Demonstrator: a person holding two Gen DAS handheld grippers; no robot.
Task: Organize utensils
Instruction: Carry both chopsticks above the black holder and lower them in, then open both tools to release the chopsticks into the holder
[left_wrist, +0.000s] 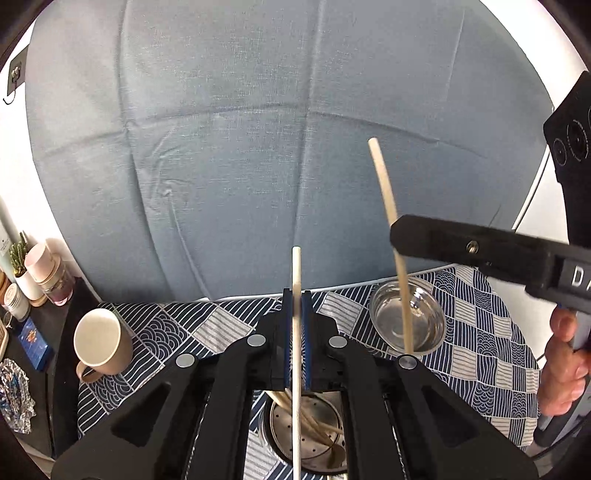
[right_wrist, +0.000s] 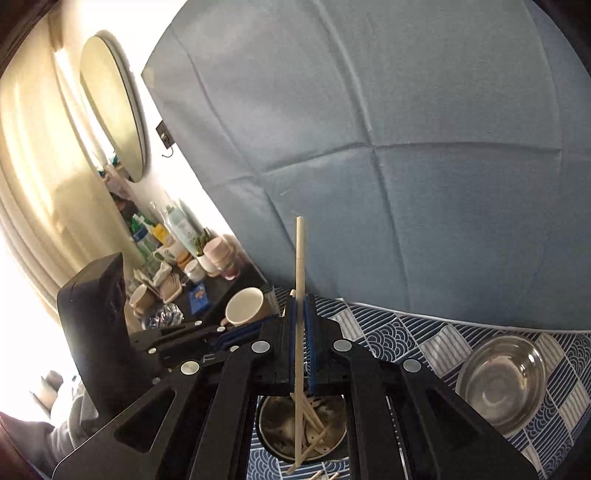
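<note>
My left gripper (left_wrist: 296, 306) is shut on a pale chopstick (left_wrist: 296, 280) that stands upright between its blue pads. Straight below it sits a perforated metal holder (left_wrist: 321, 417) with several chopsticks leaning inside. At the right of the left wrist view, my right gripper (left_wrist: 397, 236) is shut on a second chopstick (left_wrist: 382, 177). In the right wrist view, the right gripper (right_wrist: 301, 308) clamps that chopstick (right_wrist: 300, 258) upright above the holder (right_wrist: 264, 439). The left gripper (right_wrist: 236, 334) reaches in from the left there.
A steel bowl (left_wrist: 406, 321) (right_wrist: 502, 380) and a tilted beige mug (left_wrist: 101, 341) (right_wrist: 245, 306) sit on the navy patterned tablecloth (left_wrist: 480, 350). A blue-grey backdrop cloth (left_wrist: 258, 129) hangs behind. A dark side shelf (right_wrist: 221, 291) with bottles and jars stands to the left.
</note>
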